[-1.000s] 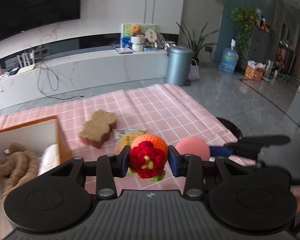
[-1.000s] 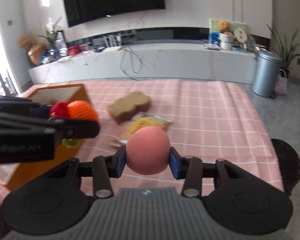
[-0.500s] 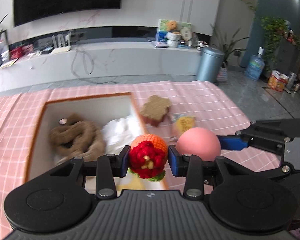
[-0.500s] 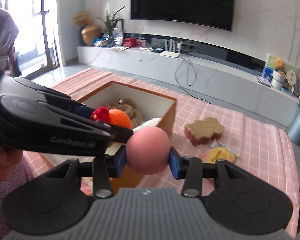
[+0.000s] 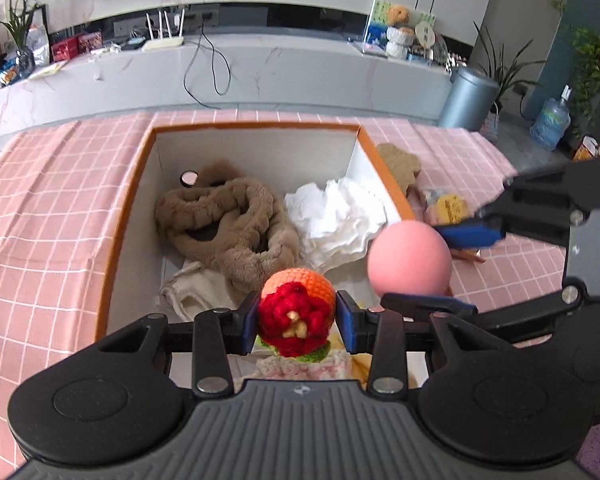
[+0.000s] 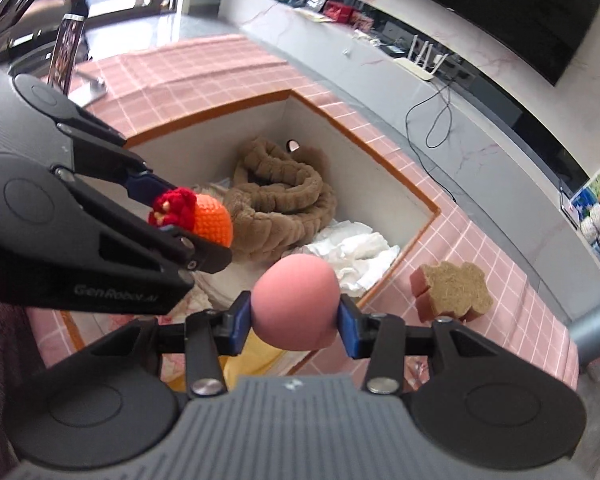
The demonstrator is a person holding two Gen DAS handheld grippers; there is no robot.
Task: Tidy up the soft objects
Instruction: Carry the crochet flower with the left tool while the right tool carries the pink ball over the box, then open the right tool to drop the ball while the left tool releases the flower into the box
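Observation:
My left gripper (image 5: 297, 318) is shut on an orange and red crocheted toy (image 5: 298, 312), held above the near part of the orange-rimmed white box (image 5: 256, 125). My right gripper (image 6: 294, 316) is shut on a pink ball (image 6: 296, 300), which hangs over the box's near right corner; the pink ball (image 5: 409, 258) also shows in the left wrist view, beside the toy. Seen from the right wrist, the left gripper (image 6: 192, 216) holds the crocheted toy (image 6: 196, 216) above the box (image 6: 204, 116). Inside lie a brown plush rope (image 5: 228, 220), white crumpled cloth (image 5: 336, 212) and pale fabric.
On the pink checked tablecloth (image 5: 52, 208) right of the box lie a brown flower-shaped sponge (image 6: 452, 290) and a yellow packet (image 5: 452, 208). A phone on a stand (image 6: 66, 54) stands at the table's far left. Beyond are a white TV bench and a grey bin (image 5: 466, 98).
Both grippers have swung left from the open tablecloth to above the box, each keeping its object. The right gripper has rolled, so its view is now tilted.

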